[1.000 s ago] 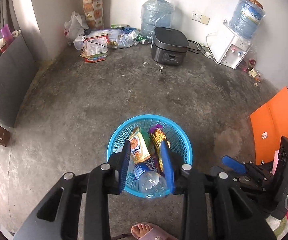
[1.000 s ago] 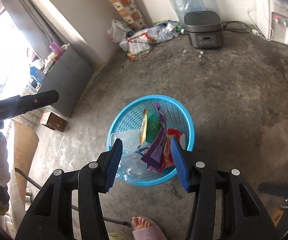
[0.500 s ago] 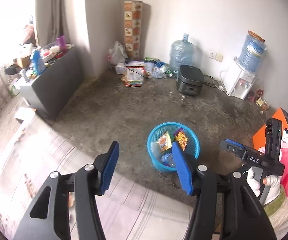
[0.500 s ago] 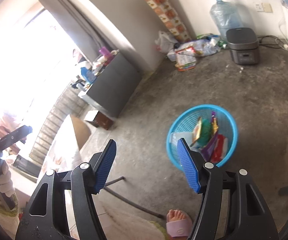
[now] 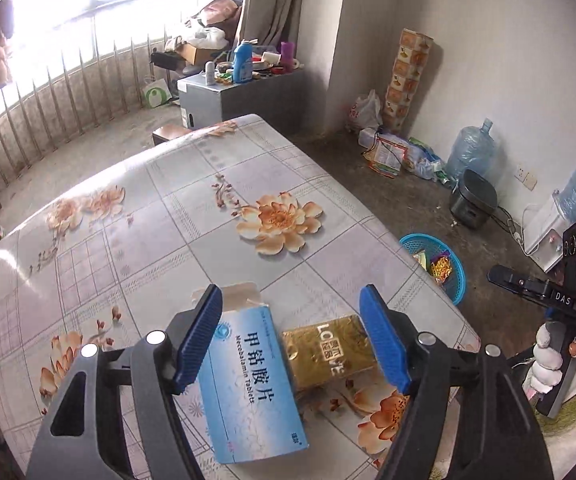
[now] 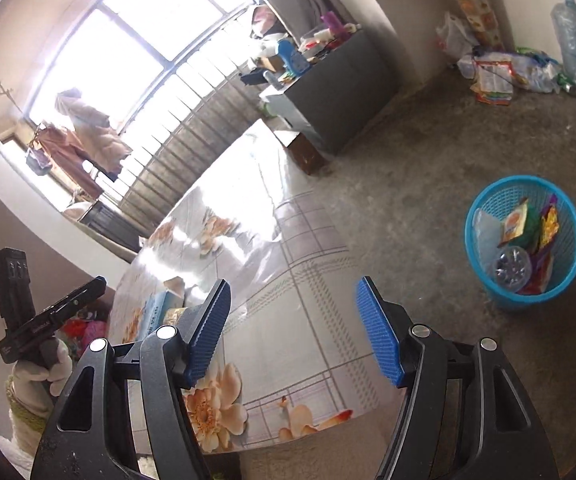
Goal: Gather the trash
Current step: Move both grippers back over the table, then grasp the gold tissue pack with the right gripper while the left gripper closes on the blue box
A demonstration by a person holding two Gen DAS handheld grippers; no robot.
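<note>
A blue-and-white medicine box (image 5: 254, 384) with an open flap and a gold packet (image 5: 329, 354) lie side by side on the floral table (image 5: 168, 216). My left gripper (image 5: 289, 336) is open and empty, hovering just above both. My right gripper (image 6: 293, 332) is open and empty over the table's near edge (image 6: 288, 320). The box also shows in the right wrist view (image 6: 156, 312). The blue trash basket (image 6: 523, 294) stands on the floor to the right, holding wrappers and a plastic bottle; it also shows in the left wrist view (image 5: 453, 280).
A grey cabinet (image 5: 244, 96) with bottles stands by the window railing. A rice cooker (image 5: 473, 200), water jugs (image 5: 469, 154) and bags line the far wall. A small brown box (image 6: 305, 152) sits on the concrete floor beyond the table.
Both grippers have swung up and left from over the basket to the table. The medicine box and gold packet have come into the left view. Both stay open.
</note>
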